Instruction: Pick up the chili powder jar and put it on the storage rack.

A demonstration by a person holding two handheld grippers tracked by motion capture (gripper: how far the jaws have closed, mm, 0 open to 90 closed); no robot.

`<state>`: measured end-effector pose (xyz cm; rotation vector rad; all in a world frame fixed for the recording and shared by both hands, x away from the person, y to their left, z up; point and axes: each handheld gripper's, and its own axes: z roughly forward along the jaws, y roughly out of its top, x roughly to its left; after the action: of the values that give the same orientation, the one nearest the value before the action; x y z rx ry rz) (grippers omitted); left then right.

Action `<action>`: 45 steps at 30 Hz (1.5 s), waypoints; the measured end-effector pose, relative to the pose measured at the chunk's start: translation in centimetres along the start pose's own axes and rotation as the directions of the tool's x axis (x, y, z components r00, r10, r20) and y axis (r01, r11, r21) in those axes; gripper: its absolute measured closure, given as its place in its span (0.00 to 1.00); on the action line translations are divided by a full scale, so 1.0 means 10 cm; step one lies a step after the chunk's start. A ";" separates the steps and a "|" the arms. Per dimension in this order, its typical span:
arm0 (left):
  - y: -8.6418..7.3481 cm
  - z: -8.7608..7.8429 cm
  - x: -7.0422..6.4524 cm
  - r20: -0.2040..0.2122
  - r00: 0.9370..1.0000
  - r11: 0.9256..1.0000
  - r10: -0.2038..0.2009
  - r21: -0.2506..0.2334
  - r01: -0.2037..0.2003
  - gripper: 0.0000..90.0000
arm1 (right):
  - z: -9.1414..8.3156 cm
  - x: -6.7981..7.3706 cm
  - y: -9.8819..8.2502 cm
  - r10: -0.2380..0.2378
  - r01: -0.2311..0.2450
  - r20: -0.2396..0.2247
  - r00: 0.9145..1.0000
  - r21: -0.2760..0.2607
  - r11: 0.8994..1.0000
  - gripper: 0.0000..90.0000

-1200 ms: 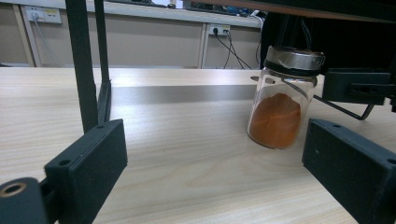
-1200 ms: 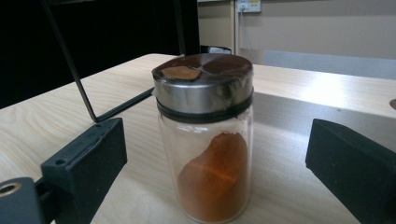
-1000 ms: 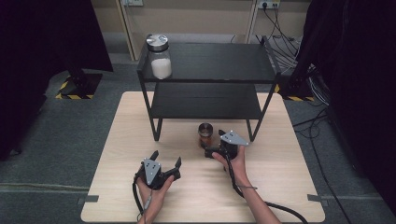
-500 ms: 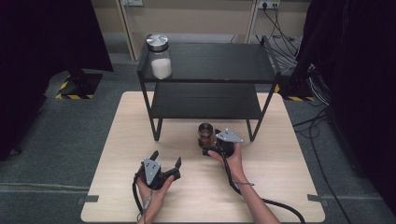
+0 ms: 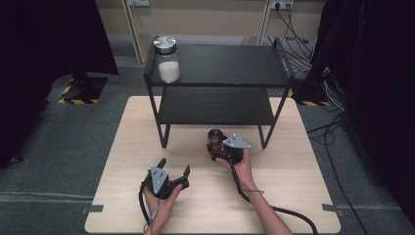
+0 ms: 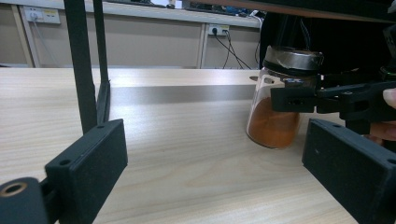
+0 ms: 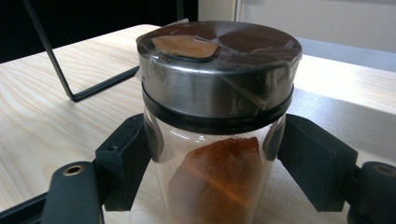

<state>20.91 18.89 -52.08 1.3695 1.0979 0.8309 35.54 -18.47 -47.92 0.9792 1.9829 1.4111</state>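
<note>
A glass spice jar point(image 5: 216, 136) with orange powder and a taped metal lid stands on the wooden table point(image 5: 303, 191), just in front of the shelf. My right gripper point(image 5: 217, 145) is shut on it, one jaw pressed against each side of the glass below the lid. In the right gripper view the jar point(image 7: 219, 177) sits between the jaws of my right gripper point(image 7: 217, 158). My left gripper point(image 5: 174, 166) rests open near the front of the table with nothing in it. From the left gripper view, my left gripper point(image 6: 215, 158) looks toward the jar point(image 6: 275, 121) and my right gripper point(image 6: 327, 100).
A black two-tier shelf point(image 5: 218, 66) stands at the back of the table. A jar of white powder point(image 5: 167, 61) sits on its top left corner. One shelf leg point(image 6: 86, 70) rises close to my left gripper.
My right gripper has moved forward and left until its jaws enclose the orange jar, and they have closed on it. The left gripper has stayed put.
</note>
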 end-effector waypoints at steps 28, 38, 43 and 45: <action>0.00 0.00 -0.01 -0.003 1.000 1.000 0.003 0.000 -0.003 0.07 | -0.39 0.11 -0.08 -0.036 0.037 0.016 0.999 -0.128 0.991 0.36; -0.01 0.00 -0.01 -0.003 1.000 1.000 -0.005 -0.003 0.005 0.07 | -0.65 0.15 -0.06 -0.029 0.032 0.018 0.999 -0.185 0.982 0.36; 0.00 0.00 -0.01 -0.004 1.000 1.000 -0.004 -0.002 0.004 0.07 | -0.76 0.14 -0.06 -0.035 0.039 0.023 0.999 -0.198 0.979 0.36; 0.00 0.00 -0.01 -0.004 1.000 1.000 -0.004 -0.001 0.004 0.07 | -0.82 0.14 -0.05 -0.028 0.033 0.026 0.999 -0.210 0.977 0.36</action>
<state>20.91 18.82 -52.08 1.3657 1.1024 0.8314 28.42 -22.19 -45.71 0.8626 1.7810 1.5483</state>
